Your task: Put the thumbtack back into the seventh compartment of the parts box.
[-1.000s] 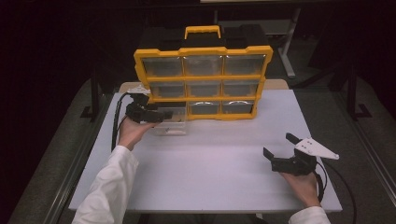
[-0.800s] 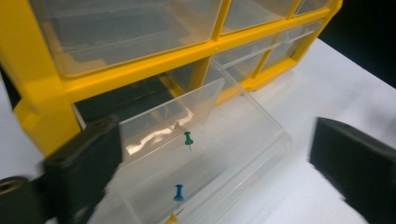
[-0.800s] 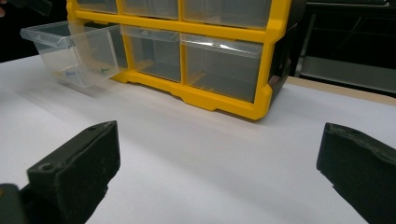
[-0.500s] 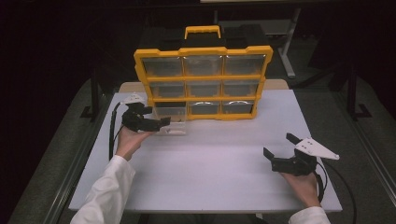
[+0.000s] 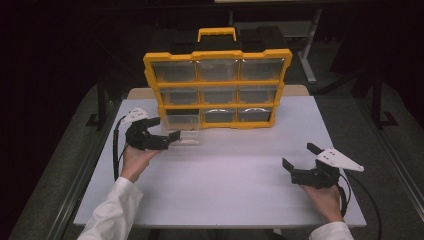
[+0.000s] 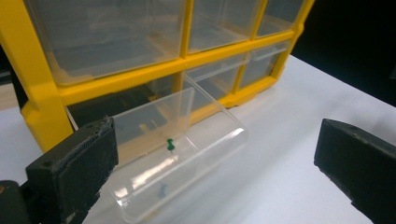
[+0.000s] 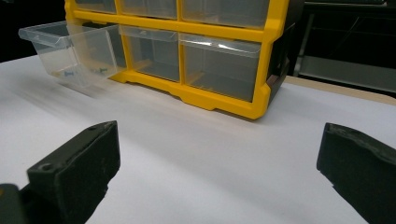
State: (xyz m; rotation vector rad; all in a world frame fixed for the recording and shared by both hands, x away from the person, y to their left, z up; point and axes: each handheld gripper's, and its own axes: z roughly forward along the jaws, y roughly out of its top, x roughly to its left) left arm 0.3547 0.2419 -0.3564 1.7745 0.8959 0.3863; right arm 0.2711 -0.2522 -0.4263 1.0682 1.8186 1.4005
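A yellow organiser (image 5: 217, 90) with clear drawers stands upright at the back of the white table (image 5: 225, 185). Its bottom-left drawer (image 5: 186, 136) is pulled out onto the table. In the left gripper view this drawer (image 6: 154, 116) holds a green pushpin (image 6: 171, 145). My left gripper (image 5: 165, 129) sits just left of the drawer's front; its jaws have just been opening, and they stand open (image 6: 215, 140) with nothing gripped. My right gripper (image 5: 299, 156) rests open at the front right, facing the organiser (image 7: 219, 100) and the drawer (image 7: 70, 46) from a distance.
The organiser's other drawers are pushed in. Dark floor and table legs lie behind and beside the table. A cable trails from each gripper toward the table's near edges.
The left gripper has let go of the drawer front, opened wider and drawn back to the left, toward the person. The drawer stays pulled out. The right hand has not moved.
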